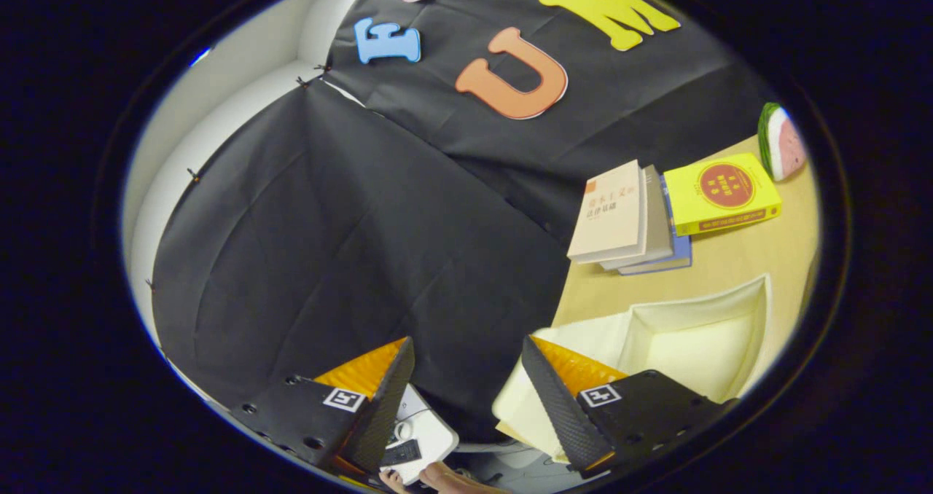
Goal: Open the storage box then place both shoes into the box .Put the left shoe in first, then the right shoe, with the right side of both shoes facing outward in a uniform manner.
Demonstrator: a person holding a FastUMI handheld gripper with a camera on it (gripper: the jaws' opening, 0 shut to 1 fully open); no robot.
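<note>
My gripper (466,348) is open, with a wide gap between its fingers and nothing held. It is tilted and points at the black cloth wall. The cream fabric storage box (758,312) stands on the wooden table (736,257) just beyond the right finger (561,399). Its top is open and its pale inside shows. A cream flap of the box (521,410) hangs down right beside that finger, partly hidden behind it.
A stack of books (627,221) and a yellow book (721,191) lie on the table behind the box, with a watermelon-slice toy (781,143) further back. Below the left finger a person's hand (452,479) is by a white device (430,436).
</note>
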